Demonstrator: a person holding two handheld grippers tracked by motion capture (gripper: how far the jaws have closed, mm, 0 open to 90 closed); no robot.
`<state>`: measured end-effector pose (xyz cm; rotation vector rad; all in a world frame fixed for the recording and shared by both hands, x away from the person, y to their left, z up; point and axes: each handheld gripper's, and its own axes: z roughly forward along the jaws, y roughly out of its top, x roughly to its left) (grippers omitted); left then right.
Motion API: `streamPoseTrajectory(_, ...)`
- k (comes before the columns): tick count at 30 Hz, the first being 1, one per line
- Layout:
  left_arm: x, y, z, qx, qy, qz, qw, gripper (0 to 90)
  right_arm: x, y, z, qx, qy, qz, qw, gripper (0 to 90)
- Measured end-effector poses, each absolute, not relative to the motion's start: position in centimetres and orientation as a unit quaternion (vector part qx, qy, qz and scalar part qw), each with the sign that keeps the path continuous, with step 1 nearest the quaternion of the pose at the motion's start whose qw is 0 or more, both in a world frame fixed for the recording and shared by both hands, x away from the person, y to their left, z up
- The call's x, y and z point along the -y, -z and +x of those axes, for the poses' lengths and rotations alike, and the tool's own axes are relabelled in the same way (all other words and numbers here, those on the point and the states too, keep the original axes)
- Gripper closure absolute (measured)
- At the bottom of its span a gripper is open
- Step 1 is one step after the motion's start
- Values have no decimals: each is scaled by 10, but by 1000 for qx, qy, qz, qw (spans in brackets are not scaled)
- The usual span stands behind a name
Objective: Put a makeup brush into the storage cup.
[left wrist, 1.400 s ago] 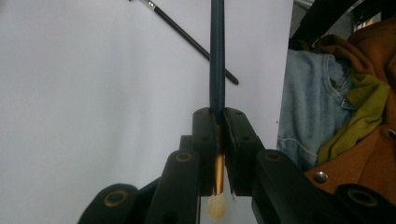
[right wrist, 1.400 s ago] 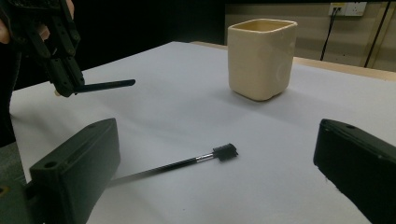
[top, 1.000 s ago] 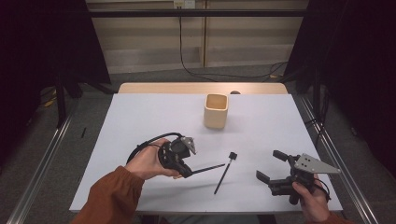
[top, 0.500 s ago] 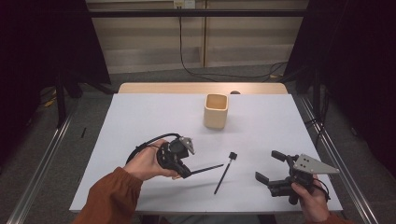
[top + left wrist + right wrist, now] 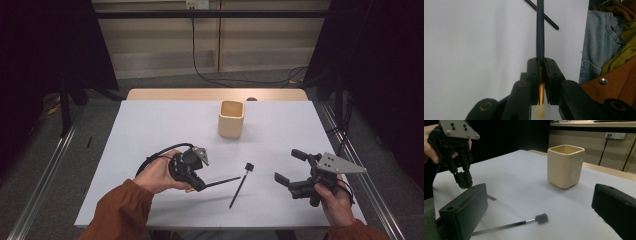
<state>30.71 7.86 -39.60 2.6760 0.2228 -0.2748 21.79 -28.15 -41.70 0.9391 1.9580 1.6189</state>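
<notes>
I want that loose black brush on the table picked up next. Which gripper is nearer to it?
Left, narrowly. The left gripper, shut on another brush, sits just left of the loose brush. The right gripper hangs open farther off on its right.

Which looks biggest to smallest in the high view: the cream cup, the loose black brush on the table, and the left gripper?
1. Left gripper, bulkiest, though nearer the camera.
2. Cream cup.
3. Loose black brush: long but very thin.
The first two look close, so that order is unsure.
</notes>
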Motion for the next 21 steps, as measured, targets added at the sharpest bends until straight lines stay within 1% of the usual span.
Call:
streamPoseTrajectory(6,-78,395,307,-79,98,968,217,836,279,412,232,-708,-578,349,208,3)
streamPoseTrajectory(11,-77,392,306,-73,98,968,218,837,269,409,236,-720,-575,331,201,1)
streamPoseTrajectory(15,-72,394,305,-66,100,969,217,837,262,406,241,-737,-566,317,187,0)
streamPoseTrajectory(21,-70,393,306,-64,102,969,215,837,255,402,251,-767,-544,306,147,14)
